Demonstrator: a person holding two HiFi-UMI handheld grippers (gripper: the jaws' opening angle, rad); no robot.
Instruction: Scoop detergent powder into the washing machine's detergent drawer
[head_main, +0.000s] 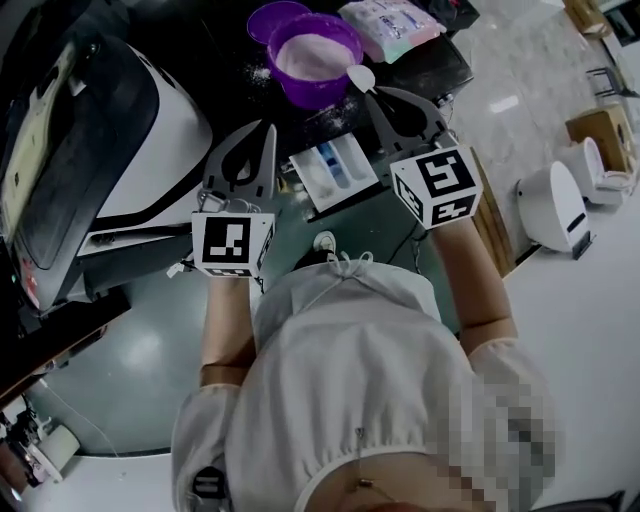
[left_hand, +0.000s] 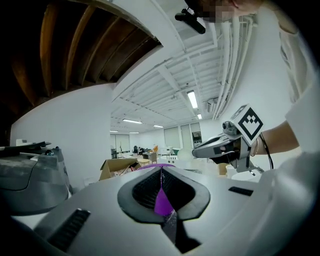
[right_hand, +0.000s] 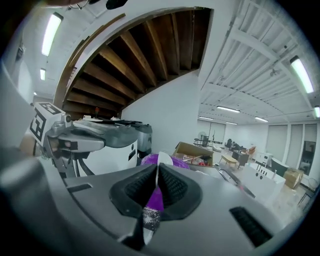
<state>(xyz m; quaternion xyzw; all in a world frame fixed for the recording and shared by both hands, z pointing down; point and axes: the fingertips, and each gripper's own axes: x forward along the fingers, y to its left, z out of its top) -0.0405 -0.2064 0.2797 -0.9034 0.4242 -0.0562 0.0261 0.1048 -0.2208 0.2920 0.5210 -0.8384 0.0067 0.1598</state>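
**Right gripper** (head_main: 369, 91): the jaws are closed on the handle of a white plastic scoop (head_main: 360, 77). In the right gripper view (right_hand: 158, 168) the handle runs down the line where the two jaws meet, and the scoop's rounded head (right_hand: 163, 159) projects just past the tips. In the head view the scoop head sits at the near rim of a round purple plastic bowl (head_main: 312, 96). The bowl is filled with white detergent powder (head_main: 310, 57).

**Left gripper** (head_main: 267, 128): the jaws are together. In the left gripper view (left_hand: 161, 169) the tips meet, and purple shows only through the narrow slit behind them. This gripper is level with the right one. It lies between the washing machine and the drawer and touches neither.

**Detergent drawer**: the white rectangular plastic drawer (head_main: 312, 186), with blue inserts, lies between and just ahead of the two grippers, short of the bowl.

**Surroundings**:
- The white washing machine with a black top panel (head_main: 150, 150) stands to the left.
- The bowl rests on a dark work surface (head_main: 205, 45).
- A second purple round container (head_main: 270, 18) touches the bowl's far side.
- A pale printed detergent packet (head_main: 390, 25) lies to the right of the bowl.
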